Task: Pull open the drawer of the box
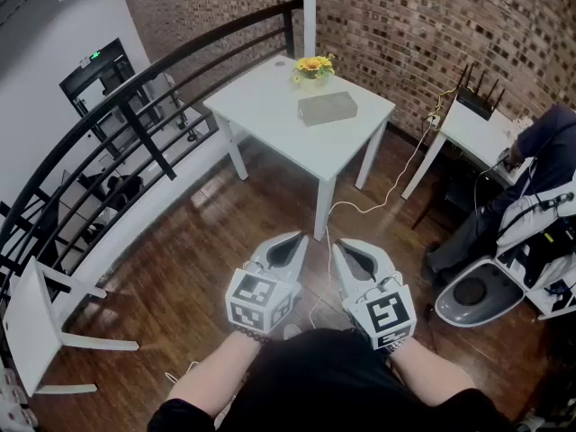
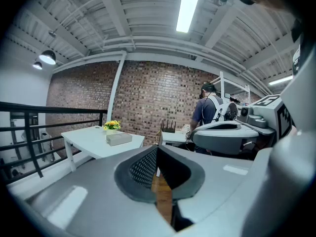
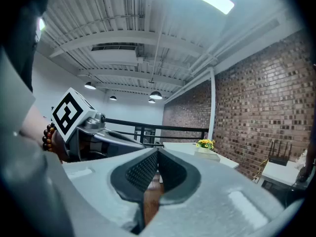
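Box (image 1: 328, 108): grey, flat, lying on the white tabletop (image 1: 261, 106) toward its far side, just beside the flower pot (image 1: 313, 67); drawer too small to make out.
Railing (image 1: 135, 115): black, curves along the left, with the tabletop standing near it.
Left hand-held gripper (image 1: 290, 241): jaws together, nothing between them. It is held low and close in, well apart from the Box, likely a carry pose for the approach.
Right hand-held gripper (image 1: 346, 250): likewise closed on nothing, just beside the left one, both pointing toward the tabletop.
Floor (image 1: 180, 232): wood, an open stretch between grippers and tabletop, crossed by a white cable (image 1: 360, 207).
Stage: judged approach only, pull not yet begun.
Far right: person (image 1: 540, 151) at side desk (image 1: 472, 133), not involved.
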`<state>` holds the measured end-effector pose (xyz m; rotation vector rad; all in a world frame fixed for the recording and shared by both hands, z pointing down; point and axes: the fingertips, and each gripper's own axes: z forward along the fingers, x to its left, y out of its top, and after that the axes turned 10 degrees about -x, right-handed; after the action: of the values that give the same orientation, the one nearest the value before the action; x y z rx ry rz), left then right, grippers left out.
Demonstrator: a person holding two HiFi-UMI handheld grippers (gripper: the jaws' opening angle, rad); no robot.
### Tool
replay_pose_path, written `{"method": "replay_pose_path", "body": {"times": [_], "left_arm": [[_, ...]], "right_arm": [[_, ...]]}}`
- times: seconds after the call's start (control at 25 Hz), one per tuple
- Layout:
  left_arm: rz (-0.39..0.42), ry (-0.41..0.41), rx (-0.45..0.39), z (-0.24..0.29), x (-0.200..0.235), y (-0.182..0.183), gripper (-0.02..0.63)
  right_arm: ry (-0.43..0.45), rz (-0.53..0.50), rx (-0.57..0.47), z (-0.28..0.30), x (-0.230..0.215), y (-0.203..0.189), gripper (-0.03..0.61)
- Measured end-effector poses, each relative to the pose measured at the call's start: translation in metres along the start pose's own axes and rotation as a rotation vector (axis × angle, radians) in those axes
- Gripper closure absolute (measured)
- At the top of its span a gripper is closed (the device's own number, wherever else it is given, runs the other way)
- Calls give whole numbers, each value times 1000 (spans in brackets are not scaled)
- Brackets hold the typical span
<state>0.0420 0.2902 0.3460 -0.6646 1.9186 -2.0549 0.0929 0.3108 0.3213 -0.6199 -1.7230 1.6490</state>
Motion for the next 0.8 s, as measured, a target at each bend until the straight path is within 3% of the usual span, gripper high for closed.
{"method": "replay_pose_path", "body": {"times": [0.44, 0.8], "left_arm": [[-25, -10, 3, -1, 54, 9, 603], [-29, 9, 34, 29, 92, 5, 603]], "right_arm": [[5, -21, -3, 60, 9, 8, 588], [22, -8, -14, 107, -13, 0, 588]]}}
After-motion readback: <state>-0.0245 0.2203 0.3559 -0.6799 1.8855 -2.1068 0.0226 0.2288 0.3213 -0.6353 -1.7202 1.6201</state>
